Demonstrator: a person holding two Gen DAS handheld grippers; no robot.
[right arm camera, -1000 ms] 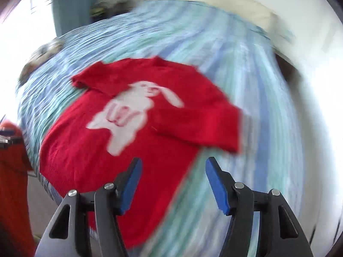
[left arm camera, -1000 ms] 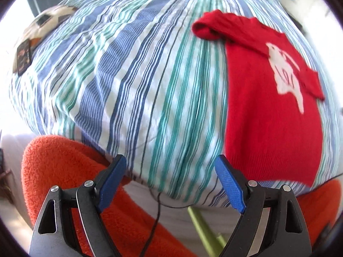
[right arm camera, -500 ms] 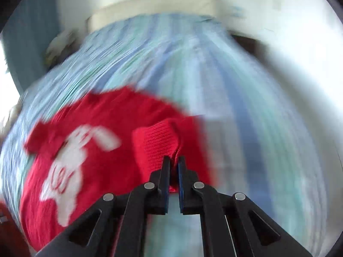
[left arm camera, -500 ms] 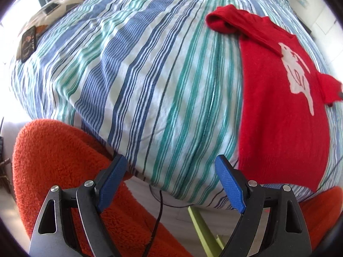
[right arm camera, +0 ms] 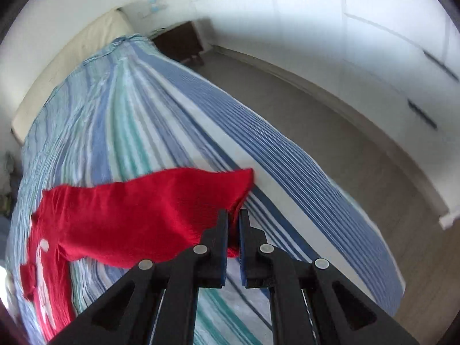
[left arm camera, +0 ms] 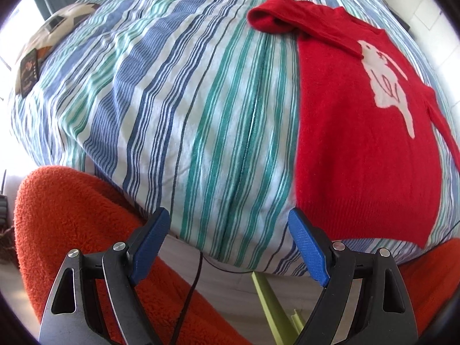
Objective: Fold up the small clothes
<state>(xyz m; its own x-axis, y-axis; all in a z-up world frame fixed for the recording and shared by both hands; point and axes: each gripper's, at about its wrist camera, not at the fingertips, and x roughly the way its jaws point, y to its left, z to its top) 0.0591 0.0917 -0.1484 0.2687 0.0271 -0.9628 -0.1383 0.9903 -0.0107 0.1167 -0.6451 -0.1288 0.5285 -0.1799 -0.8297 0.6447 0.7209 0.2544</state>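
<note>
Striped bed, white walls, grey floor

Red sweater with white rabbit motif, flat, one sleeve lifted.

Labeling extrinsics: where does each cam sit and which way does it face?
Left wrist: on the open left gripper at the bed's foot, looking up the striped duvet; orange sleeves show.
Right wrist: on the right gripper, fingers shut on the sweater's sleeve, facing headboard and floor.
Shared: red sweater, duvet.
</note>
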